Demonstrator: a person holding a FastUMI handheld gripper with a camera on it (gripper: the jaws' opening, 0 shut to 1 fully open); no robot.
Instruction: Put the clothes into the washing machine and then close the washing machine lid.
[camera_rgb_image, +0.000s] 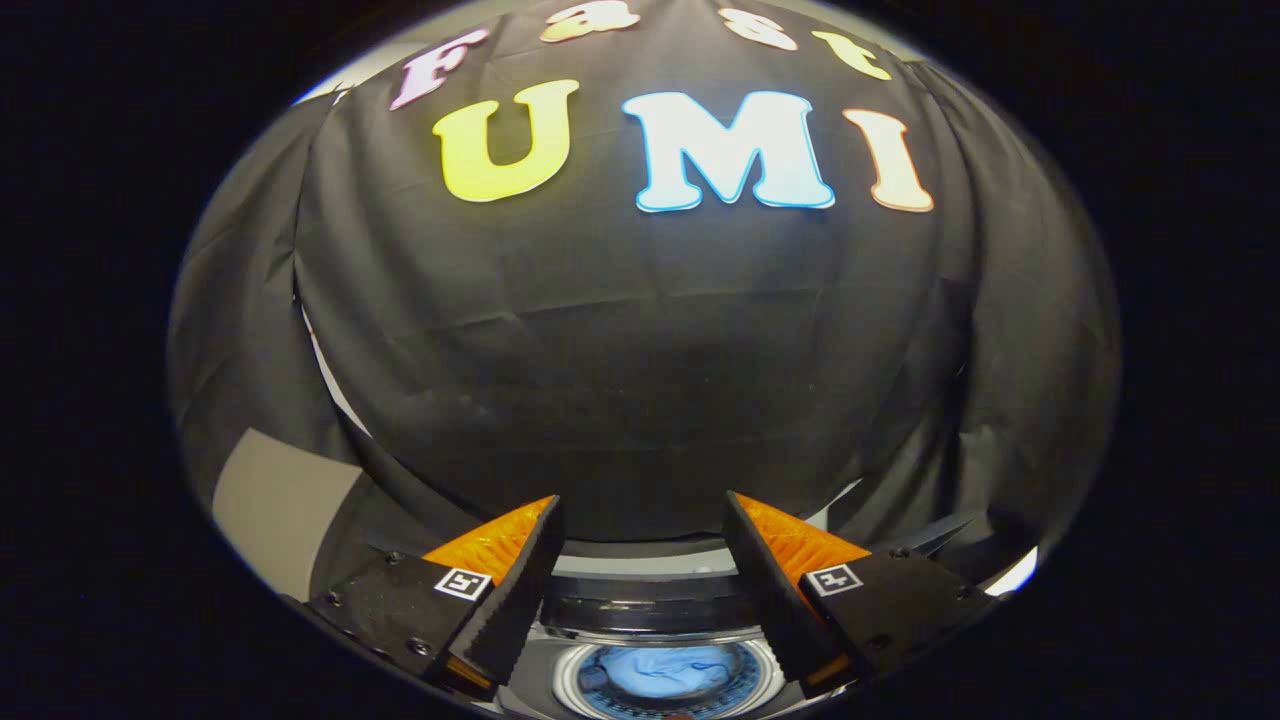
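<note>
So the gripper (640, 590) is hovering above the small white top-loading washing machine (660, 640), looking mostly at the booth's black cloth wall, with the machine sitting low between and just below the fingers. The jaws are standing wide apart and holding nothing, totally released.

The pale blue crumpled cloth (665, 670) is already lying down inside the round drum, ringed by the white rim of the opening. So the clothes part is looking done to me, judging from how things sit.

That makes the lid the step in hand. There's a dark translucent lid panel (650, 605) standing up behind the drum opening, just beyond the fingers, and it's looking open, though honestly it's squashed by the lens, so I'm not certain how far it's tilted back.

Next move, I'd guess: tip the gripper down and forward, get a finger behind or on top of that lid's upper edge, and push it down toward the drum. No real grasp needed, probably just a nudge, but coming in too low risks bumping the rim instead.
</note>
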